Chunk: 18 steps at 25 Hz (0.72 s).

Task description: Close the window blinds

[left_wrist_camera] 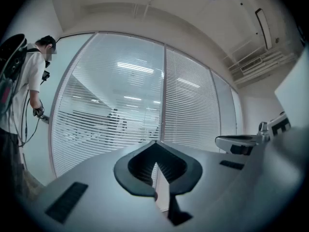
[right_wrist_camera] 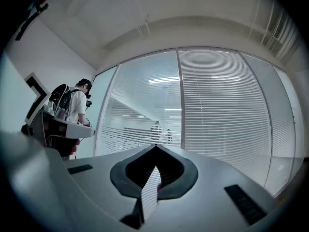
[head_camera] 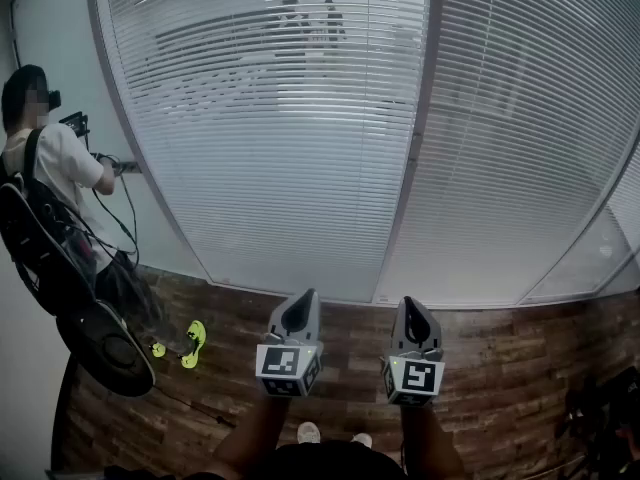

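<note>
Left of the blinds point(head_camera: 280, 148), a person point(head_camera: 62, 173) with a backpack point(head_camera: 35, 243) stands.

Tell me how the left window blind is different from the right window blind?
The left blind has slats tilted open, so two figures show through it; the right blind has slats that look almost shut, hiding what is behind. The left blind hangs beside the person with the backpack; the right blind is further from that person. Both are white with level slats.
</note>
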Tool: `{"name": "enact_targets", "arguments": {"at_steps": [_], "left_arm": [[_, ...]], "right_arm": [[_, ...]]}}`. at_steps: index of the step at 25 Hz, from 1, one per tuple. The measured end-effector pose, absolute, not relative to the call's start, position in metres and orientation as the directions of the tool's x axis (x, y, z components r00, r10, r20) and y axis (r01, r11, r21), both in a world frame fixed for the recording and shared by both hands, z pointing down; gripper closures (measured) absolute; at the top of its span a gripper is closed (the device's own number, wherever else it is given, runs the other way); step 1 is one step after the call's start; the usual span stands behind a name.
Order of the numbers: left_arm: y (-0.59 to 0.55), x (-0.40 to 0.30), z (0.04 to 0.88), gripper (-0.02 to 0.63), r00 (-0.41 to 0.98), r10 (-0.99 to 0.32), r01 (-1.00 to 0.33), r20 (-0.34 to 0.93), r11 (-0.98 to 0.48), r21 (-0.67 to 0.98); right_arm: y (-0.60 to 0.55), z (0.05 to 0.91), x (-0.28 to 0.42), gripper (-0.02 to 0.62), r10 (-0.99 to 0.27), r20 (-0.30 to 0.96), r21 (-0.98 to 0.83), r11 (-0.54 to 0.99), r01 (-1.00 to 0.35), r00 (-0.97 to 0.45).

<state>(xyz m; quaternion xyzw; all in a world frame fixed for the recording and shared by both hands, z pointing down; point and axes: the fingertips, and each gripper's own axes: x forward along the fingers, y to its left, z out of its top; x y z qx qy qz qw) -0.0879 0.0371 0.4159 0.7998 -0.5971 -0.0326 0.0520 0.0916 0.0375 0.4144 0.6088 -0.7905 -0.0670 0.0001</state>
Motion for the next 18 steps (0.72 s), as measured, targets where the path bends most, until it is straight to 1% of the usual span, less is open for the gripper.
{"name": "enact_targets", "arguments": {"at_steps": [6,10,18], "left_arm": [[0.039,-0.087,0.426,0.606,0.326,-0.945,-0.94,0.0,-0.324,0.107],[0.044,-0.083,0.415,0.606,0.3,-0.954,-0.953,0.001,-0.3,0.04],[0.044,-0.088,0.423,0.606,0.307,-0.951,-0.95,0.03,-0.305,0.061]], "right_arm": [[0.039,0.415,0.089,0.594,-0.965,-0.063,0.105,0.246,-0.964,-0.253],[0.039,0.42,0.09,0.594,-0.966,-0.051,0.089,0.248,-0.965,-0.253],[0.041,0.425,0.084,0.594,-0.968,-0.015,0.088,0.248,-0.965,-0.25]]}}
